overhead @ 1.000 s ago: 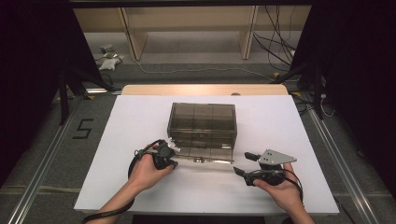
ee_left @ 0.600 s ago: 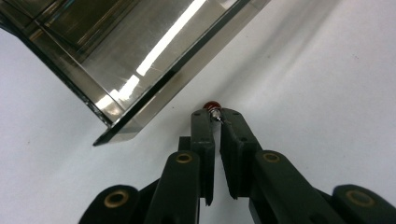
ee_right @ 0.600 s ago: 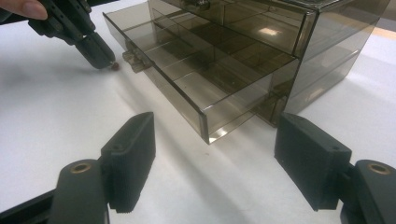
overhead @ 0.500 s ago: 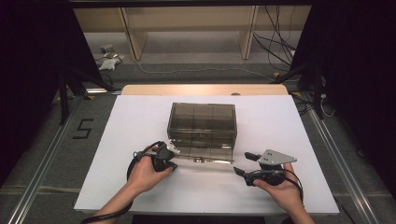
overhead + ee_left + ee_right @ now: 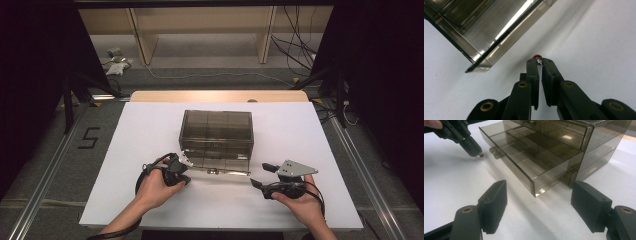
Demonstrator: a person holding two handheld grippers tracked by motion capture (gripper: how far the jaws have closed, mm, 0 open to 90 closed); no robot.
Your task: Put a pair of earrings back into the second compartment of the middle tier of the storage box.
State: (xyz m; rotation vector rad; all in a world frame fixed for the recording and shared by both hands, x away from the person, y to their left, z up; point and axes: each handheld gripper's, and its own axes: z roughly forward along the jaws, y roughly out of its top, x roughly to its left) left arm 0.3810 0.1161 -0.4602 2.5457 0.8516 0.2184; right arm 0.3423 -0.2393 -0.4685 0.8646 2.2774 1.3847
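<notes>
A smoky clear drawer box (image 5: 216, 127) stands mid-table, and its bottom drawer (image 5: 225, 165) is pulled out toward me. In the right gripper view the drawer (image 5: 529, 157) shows bare compartments and a small handle (image 5: 496, 152). My left gripper (image 5: 187, 178) is left of that handle, shut on a small red-headed pin (image 5: 537, 56) that sticks out past its tips (image 5: 540, 61). The pin (image 5: 481, 155) hovers just above the white table beside the drawer front. Near the drawer's right corner, my right gripper (image 5: 262, 175) is open with nothing held; its jaws (image 5: 539, 185) frame that corner.
The white tabletop (image 5: 150, 130) surrounds the box. A wooden strip (image 5: 220, 96) edges the far side. Metal rails (image 5: 45, 175) run along both sides, and cables (image 5: 295, 45) lie on the floor beyond the table.
</notes>
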